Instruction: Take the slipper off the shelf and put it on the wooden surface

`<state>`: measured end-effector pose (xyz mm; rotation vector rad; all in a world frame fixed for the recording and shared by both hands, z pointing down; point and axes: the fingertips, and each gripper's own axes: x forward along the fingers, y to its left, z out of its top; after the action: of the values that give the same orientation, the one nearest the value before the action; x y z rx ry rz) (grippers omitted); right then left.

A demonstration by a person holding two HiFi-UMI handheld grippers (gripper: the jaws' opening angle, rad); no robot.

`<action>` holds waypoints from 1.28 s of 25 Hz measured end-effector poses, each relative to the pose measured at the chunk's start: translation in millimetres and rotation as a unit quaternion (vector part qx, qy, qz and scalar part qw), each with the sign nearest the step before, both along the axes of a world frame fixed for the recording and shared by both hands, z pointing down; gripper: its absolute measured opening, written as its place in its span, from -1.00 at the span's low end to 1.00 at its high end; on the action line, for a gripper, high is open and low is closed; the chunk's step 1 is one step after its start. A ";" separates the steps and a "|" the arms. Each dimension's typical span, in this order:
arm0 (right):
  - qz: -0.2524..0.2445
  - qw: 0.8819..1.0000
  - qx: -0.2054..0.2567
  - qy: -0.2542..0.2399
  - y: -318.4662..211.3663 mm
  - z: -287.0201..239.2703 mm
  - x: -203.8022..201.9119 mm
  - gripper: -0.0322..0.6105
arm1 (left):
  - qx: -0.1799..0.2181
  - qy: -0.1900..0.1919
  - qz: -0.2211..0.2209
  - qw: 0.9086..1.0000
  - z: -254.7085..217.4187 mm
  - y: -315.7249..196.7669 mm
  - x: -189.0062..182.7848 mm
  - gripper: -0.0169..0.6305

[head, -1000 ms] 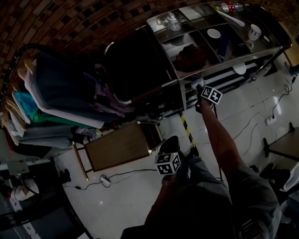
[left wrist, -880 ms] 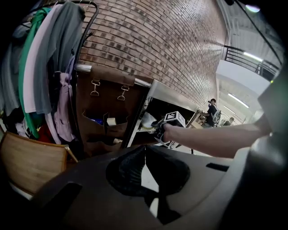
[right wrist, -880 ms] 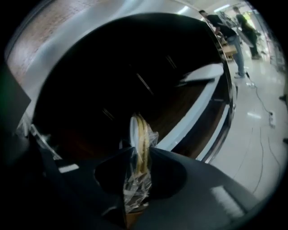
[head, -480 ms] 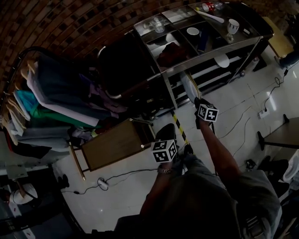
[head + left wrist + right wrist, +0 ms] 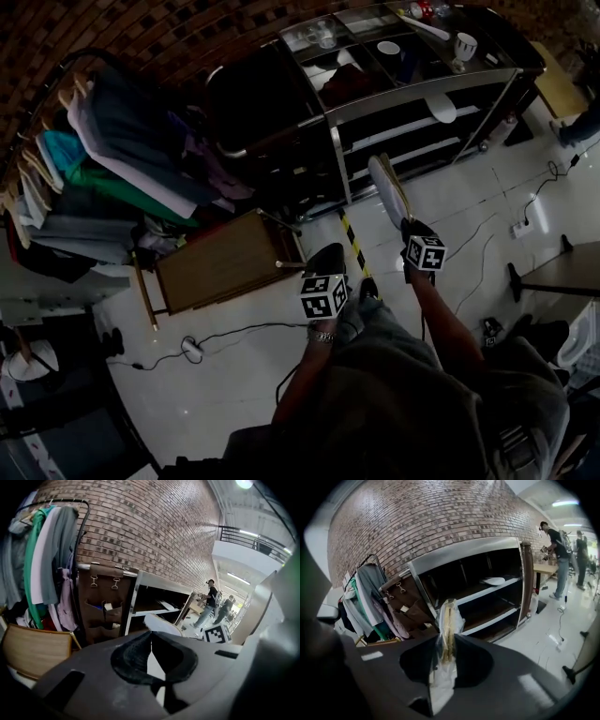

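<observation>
My right gripper (image 5: 405,223) is shut on a pale slipper (image 5: 386,186) wrapped in clear plastic, and holds it edge-up over the white floor in front of the metal shelf (image 5: 424,90). In the right gripper view the slipper (image 5: 448,620) stands upright between the jaws. A second white slipper (image 5: 445,108) lies on a shelf board. The small wooden table (image 5: 220,272) stands to the left, below the clothes. My left gripper (image 5: 328,262) hangs near the table's right edge, shut with nothing in it. The left gripper view shows the slipper (image 5: 161,623) beyond its closed tips (image 5: 150,633).
A clothes rack (image 5: 103,141) full of garments stands at the left, with a brown hanging organiser (image 5: 105,602) beside the shelf. Cups and bottles sit on the shelf top (image 5: 412,28). A yellow-black tape strip (image 5: 354,246) and cables (image 5: 216,337) lie on the floor. People (image 5: 558,550) stand far right.
My right gripper has drawn back from the shelf with the slipper, which now stands clear of the boards over the floor. The left gripper has barely moved.
</observation>
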<state>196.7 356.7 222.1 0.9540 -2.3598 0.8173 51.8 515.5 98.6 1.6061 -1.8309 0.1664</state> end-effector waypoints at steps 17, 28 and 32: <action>-0.130 0.990 0.043 -0.043 312.6 -75.0 -154.3 -0.71 | -0.011 -0.044 -0.112 0.993 -5.8 324.8 -116.1 -0.92; -0.347 0.936 -0.059 -0.026 548.8 -20.6 -269.2 -0.71 | 0.008 0.002 -0.276 0.961 7.4 489.5 -181.2 -0.92; -0.375 0.918 -0.128 0.017 613.7 64.6 -298.1 -0.71 | -0.026 -0.006 -0.344 0.938 37.1 571.6 -196.0 -0.92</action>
<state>-101.4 970.5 286.6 -0.0709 -2.2342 0.7409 -144.2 1087.1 135.7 0.8472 -2.2582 -0.0938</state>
